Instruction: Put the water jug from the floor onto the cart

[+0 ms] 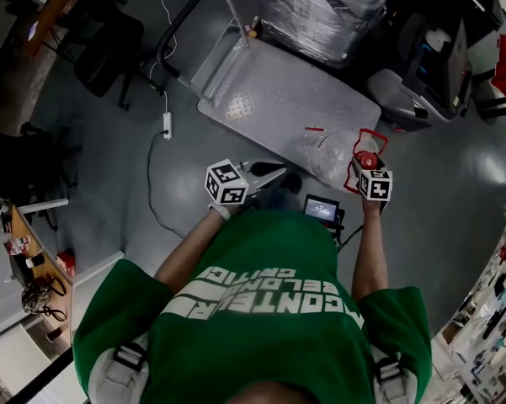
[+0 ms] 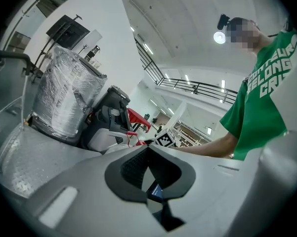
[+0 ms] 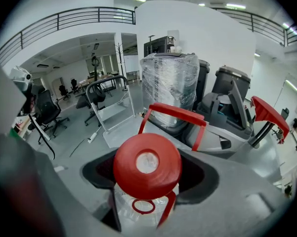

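The water jug (image 1: 327, 155) is clear plastic with a red cap (image 1: 367, 160) and a red carry handle (image 1: 371, 135). It hangs tilted over the near corner of the grey platform cart (image 1: 278, 99). My right gripper (image 1: 369, 173) is shut on the jug's neck just under the cap (image 3: 147, 165), with its jaws at either side in the right gripper view (image 3: 149, 157). My left gripper (image 1: 272, 175) points at the jug's lower end from the left. Its jaws stand together with nothing between them (image 2: 149, 148). Whether it touches the jug is hidden.
A tall bundle wrapped in plastic film (image 1: 324, 7) fills the cart's far end, next to its black push handle (image 1: 185, 15). Grey machines (image 1: 429, 66) stand to the right. A power strip with its cable (image 1: 167, 125) lies on the floor at left, near an office chair (image 1: 109, 49).
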Tool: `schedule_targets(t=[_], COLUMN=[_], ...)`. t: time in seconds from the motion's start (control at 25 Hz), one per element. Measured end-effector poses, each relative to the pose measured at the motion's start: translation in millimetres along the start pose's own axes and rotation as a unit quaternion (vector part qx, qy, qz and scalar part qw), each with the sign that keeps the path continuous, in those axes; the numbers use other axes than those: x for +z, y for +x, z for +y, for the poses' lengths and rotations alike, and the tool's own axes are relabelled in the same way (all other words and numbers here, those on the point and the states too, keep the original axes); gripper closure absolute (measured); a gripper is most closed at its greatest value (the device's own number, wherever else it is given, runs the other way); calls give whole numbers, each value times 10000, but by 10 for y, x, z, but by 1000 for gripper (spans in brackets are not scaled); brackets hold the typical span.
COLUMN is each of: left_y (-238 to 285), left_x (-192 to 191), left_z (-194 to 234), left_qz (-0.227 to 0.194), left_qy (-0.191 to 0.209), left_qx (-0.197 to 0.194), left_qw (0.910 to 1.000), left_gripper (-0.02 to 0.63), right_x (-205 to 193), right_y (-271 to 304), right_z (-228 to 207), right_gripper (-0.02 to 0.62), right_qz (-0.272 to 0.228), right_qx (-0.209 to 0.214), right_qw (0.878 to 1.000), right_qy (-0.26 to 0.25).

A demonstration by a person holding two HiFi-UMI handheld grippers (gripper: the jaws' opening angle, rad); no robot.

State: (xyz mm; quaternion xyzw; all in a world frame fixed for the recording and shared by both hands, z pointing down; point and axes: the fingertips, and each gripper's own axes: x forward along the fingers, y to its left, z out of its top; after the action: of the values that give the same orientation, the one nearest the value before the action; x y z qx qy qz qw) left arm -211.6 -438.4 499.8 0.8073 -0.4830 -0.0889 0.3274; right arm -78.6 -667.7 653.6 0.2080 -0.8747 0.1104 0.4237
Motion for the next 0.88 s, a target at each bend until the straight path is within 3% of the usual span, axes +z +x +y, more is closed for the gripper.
schedule_targets(t=[0.4, 0.88], left_y=[211, 432], left_x=[42, 86], left_z=[25, 167], left_qz=[-3, -10], left_qy=[-25, 1], left_qx=[388, 476], left_qw=[9992, 9989], left_gripper=[592, 594], right_x=[192, 294], right_y=[342, 608], right_z=[-6, -99], right_gripper=[291, 291], right_qz=[-38, 16], right_qx=[379, 577], right_qw=[9980, 9959], right_qy=[-495, -691])
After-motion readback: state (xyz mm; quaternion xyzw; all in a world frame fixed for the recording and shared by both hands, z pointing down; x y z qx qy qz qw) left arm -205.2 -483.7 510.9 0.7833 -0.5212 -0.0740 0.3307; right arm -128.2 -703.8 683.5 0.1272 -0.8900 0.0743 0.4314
